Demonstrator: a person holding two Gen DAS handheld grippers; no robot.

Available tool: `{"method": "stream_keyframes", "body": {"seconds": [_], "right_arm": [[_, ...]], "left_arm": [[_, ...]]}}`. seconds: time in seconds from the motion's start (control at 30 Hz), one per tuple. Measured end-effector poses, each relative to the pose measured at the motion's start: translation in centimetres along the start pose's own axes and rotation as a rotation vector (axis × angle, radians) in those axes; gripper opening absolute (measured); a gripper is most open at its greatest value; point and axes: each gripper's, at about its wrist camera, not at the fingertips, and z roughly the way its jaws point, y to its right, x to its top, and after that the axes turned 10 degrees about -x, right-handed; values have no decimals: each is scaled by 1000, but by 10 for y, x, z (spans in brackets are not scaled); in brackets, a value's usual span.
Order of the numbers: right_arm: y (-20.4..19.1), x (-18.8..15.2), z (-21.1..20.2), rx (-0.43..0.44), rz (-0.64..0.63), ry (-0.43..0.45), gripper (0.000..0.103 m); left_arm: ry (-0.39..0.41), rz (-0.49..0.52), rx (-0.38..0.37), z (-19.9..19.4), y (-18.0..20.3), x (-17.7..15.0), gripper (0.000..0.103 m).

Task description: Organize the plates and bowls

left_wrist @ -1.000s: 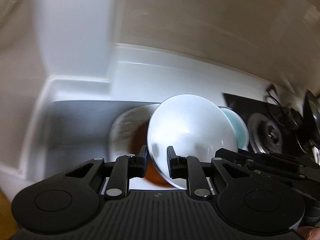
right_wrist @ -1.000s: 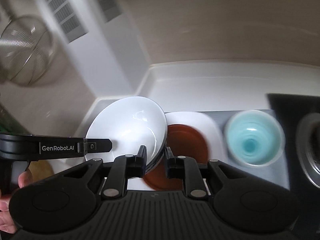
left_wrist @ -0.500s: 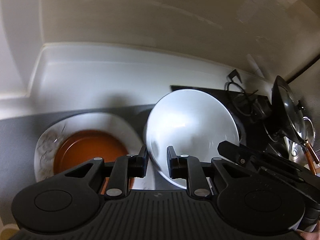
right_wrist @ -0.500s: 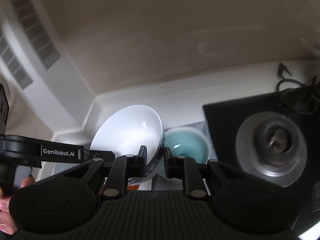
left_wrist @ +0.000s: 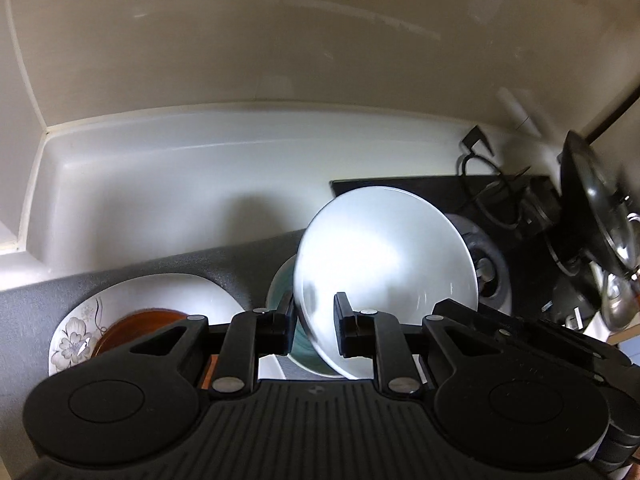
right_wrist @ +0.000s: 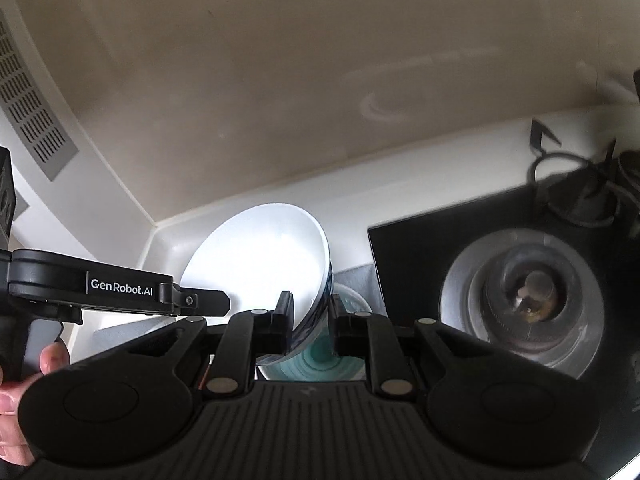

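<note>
Gripping the white bowl [left_wrist: 384,264] by its rim from opposite sides, we had both tools clamped on it: the left gripper [left_wrist: 315,328] pinched one edge and the right gripper [right_wrist: 309,326] the other, each with a finger inside the wall and one outside. The bowl hung tilted in the air over the teal bowl [right_wrist: 320,364], which sat on the grey mat [left_wrist: 132,280] just beside the flowered plate [left_wrist: 76,336] carrying the orange plate [left_wrist: 132,322]. We judged the white bowl to be glazed ceramic: stiff, fairly heavy, slick under the pads and apt to chip if it knocked the teal one, so the thin rim seemed the only sensible hold. Its mouth faced up and towards the back wall in the left wrist view, its foot turned down towards us. Its axis leaned well off upright. To nest it, we judged it would need levelling first. The black stove [right_wrist: 520,292] lay just beside the mat.
</note>
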Motion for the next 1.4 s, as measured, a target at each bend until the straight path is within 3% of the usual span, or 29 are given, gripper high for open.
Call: {"method": "stream_keyframes", "body": {"seconds": [0.7,1.0,1.23,1.4], "right_arm": [[13,-28,63,-58,0,-104,19],[3,-32,70,-106,-90,-103,18],[-2,-32,69,-132,-122,-84,18],[-1,-34,66,-133,-109,-80,15]], "left_arm": [[-93,-51,78,78,-18,-15,20],[-69,-36,120,83,-13,-16,20],[-60,-73,107,82,-18,-16,20],[-78,-128,43,74,-29,-16,20]]}}
